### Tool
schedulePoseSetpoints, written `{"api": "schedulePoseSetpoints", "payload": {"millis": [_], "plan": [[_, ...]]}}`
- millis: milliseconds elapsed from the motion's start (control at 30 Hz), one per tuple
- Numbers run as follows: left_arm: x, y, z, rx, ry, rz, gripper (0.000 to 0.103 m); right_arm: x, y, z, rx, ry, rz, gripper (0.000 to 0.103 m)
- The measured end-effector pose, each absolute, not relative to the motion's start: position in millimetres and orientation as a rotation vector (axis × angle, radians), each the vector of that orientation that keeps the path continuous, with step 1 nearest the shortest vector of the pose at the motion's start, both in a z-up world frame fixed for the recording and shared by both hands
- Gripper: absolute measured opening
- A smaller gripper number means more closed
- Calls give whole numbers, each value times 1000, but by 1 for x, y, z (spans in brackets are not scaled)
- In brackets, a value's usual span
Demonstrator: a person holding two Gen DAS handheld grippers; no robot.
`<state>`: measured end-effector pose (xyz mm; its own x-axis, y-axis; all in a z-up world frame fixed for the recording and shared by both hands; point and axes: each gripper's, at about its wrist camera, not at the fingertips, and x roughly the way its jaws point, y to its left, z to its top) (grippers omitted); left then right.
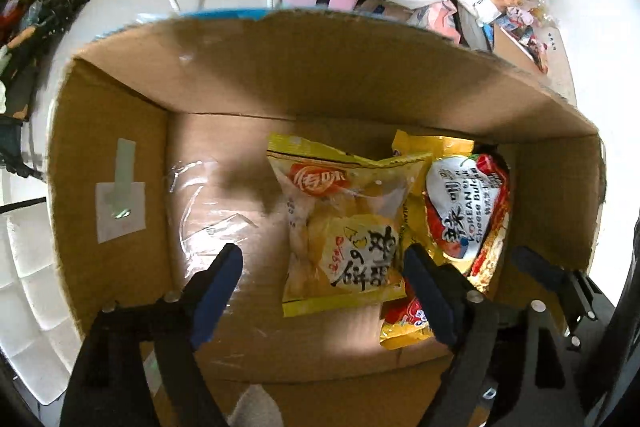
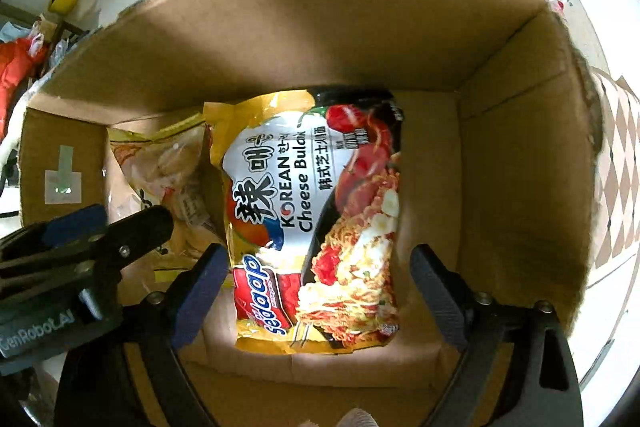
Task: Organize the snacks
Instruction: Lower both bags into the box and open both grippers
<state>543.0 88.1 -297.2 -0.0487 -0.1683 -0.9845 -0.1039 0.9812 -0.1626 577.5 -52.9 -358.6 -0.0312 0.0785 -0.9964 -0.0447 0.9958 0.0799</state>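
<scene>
Grippers, left gripper (image 1: 320,279) and right gripper (image 2: 320,275), are being held downward, fingers apart, gripping nothing; snack packets are lying in the cardboard box (image 1: 280,67).

Two packets are lying side by side in the cardboard box (image 1: 120,115): biscuit packet (image 1: 344,227) left, noodle packet (image 2: 316,219) right, edges overlapping.

Noodle packet (image 1: 468,211) half hidden behind biscuit bag (image 1: 344,227)

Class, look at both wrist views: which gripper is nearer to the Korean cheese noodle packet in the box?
Right. The right gripper hangs open directly over the noodle packet; the left gripper hangs open beside it, over the yellow snack bag.
</scene>
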Motion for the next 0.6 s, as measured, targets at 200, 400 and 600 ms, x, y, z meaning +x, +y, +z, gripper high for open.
{"api": "schedulePoseSetpoints", "payload": {"millis": [200,400,600], "plan": [[533,88,-267,-206,1538,-56,82,557,-60,-340,16,1557,105,95],[512,83,-236,-173,1432,-34,82,526,-68,-302,20,1452,91,96],[475,88,-208,-140,1343,-1,82,484,-88,-261,-10,1349,57,95]]}}
